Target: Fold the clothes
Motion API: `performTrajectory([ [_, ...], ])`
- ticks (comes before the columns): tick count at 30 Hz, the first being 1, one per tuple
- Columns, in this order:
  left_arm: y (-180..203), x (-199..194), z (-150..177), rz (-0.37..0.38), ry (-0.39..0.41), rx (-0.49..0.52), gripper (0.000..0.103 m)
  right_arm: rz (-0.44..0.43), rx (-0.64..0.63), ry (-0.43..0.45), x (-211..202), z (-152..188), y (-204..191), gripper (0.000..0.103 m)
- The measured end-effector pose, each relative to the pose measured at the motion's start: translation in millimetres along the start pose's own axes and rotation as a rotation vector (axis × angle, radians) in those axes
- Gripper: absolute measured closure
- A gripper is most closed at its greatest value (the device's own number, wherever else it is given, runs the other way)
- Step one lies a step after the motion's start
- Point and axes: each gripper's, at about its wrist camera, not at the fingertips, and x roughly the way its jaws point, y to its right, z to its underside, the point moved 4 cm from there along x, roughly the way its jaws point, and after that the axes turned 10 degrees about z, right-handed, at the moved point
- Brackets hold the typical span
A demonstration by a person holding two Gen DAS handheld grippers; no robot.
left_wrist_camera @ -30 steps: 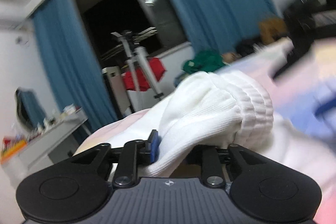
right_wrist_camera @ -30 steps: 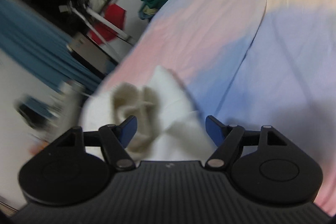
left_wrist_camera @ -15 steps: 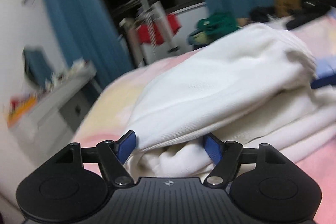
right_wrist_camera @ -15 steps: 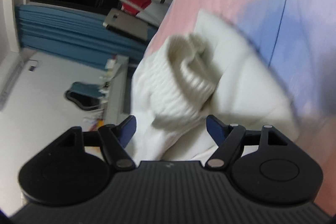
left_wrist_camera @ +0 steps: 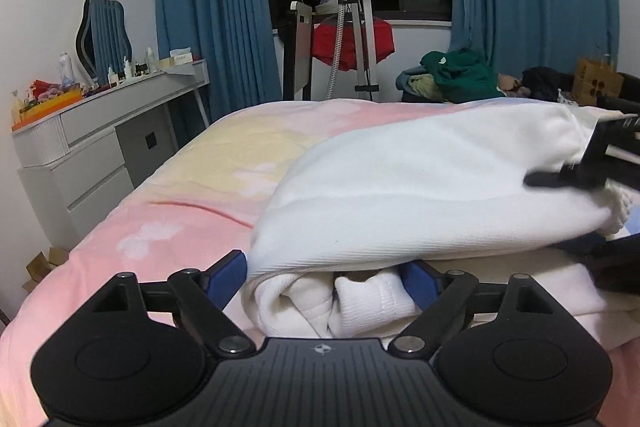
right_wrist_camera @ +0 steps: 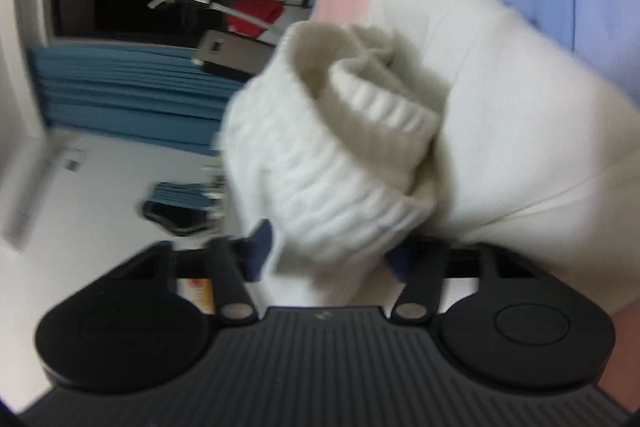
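Presently the right gripper point(right_wrist_camera: 328, 255) has just been closing and pinches the ribbed cuff point(right_wrist_camera: 340, 179) of the white knitted sweater point(left_wrist_camera: 420, 187), which lies bunched on the pink-and-yellow bedspread point(left_wrist_camera: 180, 211). The left gripper point(left_wrist_camera: 324, 277), clamped on the knit a second ago, has just been opening and stands wide – folds between its fingers, unpressed. Risk: a one-sided pull drags the fold open – the cuff may slip.

No words or numbers can be read here. The small box point(left_wrist_camera: 181, 58) on the dresser point(left_wrist_camera: 100, 143), left of the frame, may carry print, too tiny to read.
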Motion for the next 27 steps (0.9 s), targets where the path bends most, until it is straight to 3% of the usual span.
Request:
performTrajectory([
  [4,2,6,-1,0.003,0.003,-0.048,0.016,0.048,-0.163,0.119,-12,0,-19,0.08],
  [9,-15,6,1,0.069,-0.019,-0.188,0.016,-0.012,-0.337,0.296,-55,-7,-59,0.081],
  [13,-28,5,6,0.119,-0.043,-0.285,0.016,0.102,-0.429,0.382,-85,-15,-53,0.081],
  [15,-35,7,9,0.151,-0.062,-0.336,0.016,0.233,-0.448,0.38,-89,-19,-38,0.081],
  [18,-40,7,13,0.168,-0.087,-0.363,0.016,0.358,-0.343,0.271,-77,-22,0,0.08],
  [21,-50,8,16,0.186,-0.109,-0.397,0.015,0.352,-0.241,0.212,-71,-23,23,0.079],
  [24,-57,9,18,0.188,-0.114,-0.415,0.015,0.336,-0.251,0.207,-75,-23,19,0.075],
  [27,-64,10,19,0.192,-0.122,-0.435,0.015,0.356,-0.285,0.204,-78,-18,20,0.061],
])
